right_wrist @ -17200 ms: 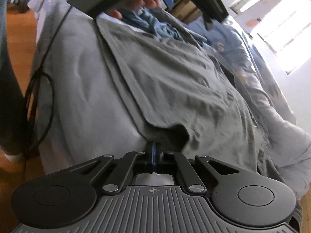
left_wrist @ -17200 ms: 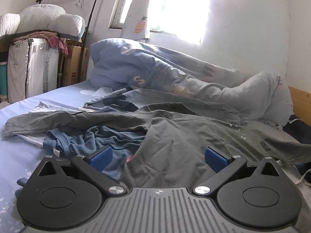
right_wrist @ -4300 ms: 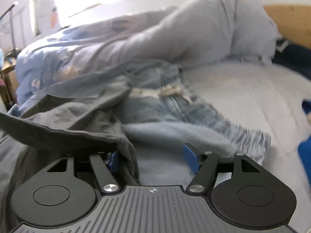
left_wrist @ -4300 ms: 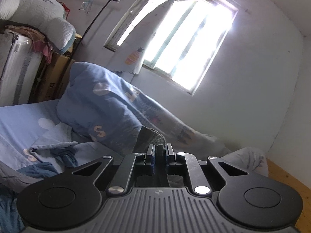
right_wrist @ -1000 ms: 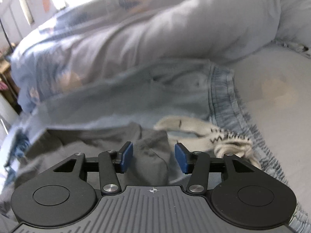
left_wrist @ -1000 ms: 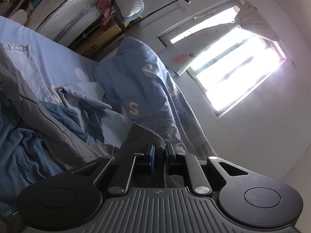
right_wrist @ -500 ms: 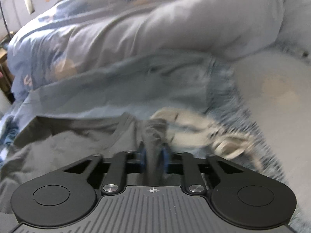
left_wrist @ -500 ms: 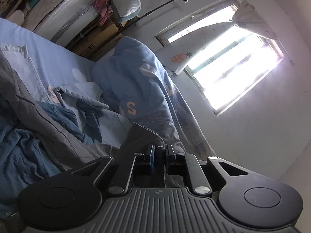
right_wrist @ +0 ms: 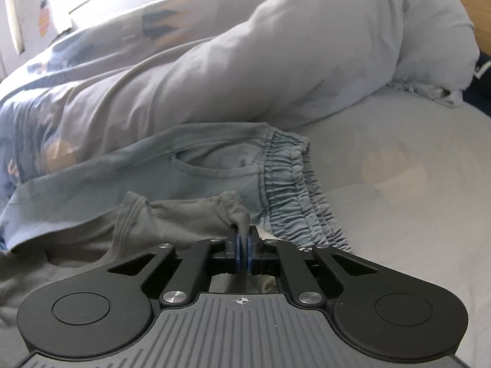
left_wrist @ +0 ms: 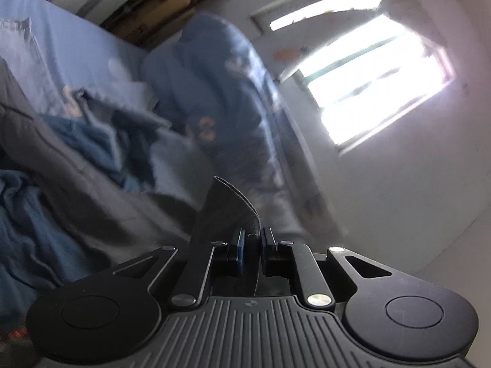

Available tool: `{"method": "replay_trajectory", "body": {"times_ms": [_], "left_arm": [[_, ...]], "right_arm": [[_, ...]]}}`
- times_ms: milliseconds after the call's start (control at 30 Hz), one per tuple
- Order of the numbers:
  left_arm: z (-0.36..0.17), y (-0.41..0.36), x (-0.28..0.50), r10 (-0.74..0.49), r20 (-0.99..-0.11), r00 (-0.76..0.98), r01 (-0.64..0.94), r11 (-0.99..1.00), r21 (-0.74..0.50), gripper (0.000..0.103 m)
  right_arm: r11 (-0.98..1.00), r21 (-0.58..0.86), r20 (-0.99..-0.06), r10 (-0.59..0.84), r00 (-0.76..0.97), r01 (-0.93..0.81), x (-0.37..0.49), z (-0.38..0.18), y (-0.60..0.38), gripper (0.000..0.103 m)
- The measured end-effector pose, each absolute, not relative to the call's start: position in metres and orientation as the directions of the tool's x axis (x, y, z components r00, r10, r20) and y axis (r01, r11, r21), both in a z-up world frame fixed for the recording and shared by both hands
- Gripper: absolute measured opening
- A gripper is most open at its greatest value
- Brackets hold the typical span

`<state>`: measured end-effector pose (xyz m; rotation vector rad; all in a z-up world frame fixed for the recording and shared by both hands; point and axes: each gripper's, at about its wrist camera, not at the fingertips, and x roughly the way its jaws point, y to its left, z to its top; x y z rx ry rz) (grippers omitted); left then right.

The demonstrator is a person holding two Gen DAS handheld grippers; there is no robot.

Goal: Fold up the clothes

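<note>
While both tools grip the same grey T-shirt [right_wrist: 172,214], the garment lies spread on the bed [right_wrist: 414,168], with its neckline just left of the right gripper [right_wrist: 244,247]. That gripper has its blue pads pressed together on a bunched fold of the shirt, most likely a shoulder, which rises in a small peak right at its tips. Beyond that peak, touching the shirt, lie light blue drawstring shorts [right_wrist: 276,171] with a gathered waistband, and behind the shorts a rumpled quilt [right_wrist: 245,61] runs along the far side of the bed.

In the left wrist view, which is blurred and tilted, the left gripper [left_wrist: 251,245] is likewise closed on a stiff flap of the grey T-shirt that stands up from its tips. From there the shirt stretches away to the left of that gripper, over crumpled darker blue clothing [left_wrist: 36,202]. A bright window [left_wrist: 377,82] shows on the wall beyond.

Judging from this, the shirt's length runs between the two pinch points, so the coming fold depends on lifting both together and keeping that span taut
</note>
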<state>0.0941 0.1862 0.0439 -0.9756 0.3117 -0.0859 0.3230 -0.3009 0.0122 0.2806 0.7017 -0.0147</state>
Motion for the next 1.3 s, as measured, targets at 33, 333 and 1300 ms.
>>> {"method": "replay_trajectory", "body": {"times_ms": [33,333,1300], "left_arm": [[0.037,0.188,0.097,-0.216,-0.237,0.947,-0.078,0.561,-0.824,0.013],[0.016,0.192,0.099,-0.211,-0.312,0.926,-0.137,0.582,-0.801,0.013],[-0.015,0.209,0.105,-0.174,-0.500,0.849,-0.310,0.602,-0.736,0.028]], "right_arm": [[0.960,0.255,-0.640,0.081,0.764,0.112,0.323,0.010,-0.302,0.006],[0.956,0.252,-0.636,0.049,0.770,0.148,0.309,0.011,-0.318,0.040],[0.974,0.195,-0.648,0.219,0.730,-0.119,0.105,0.036,-0.259,0.078]]}}
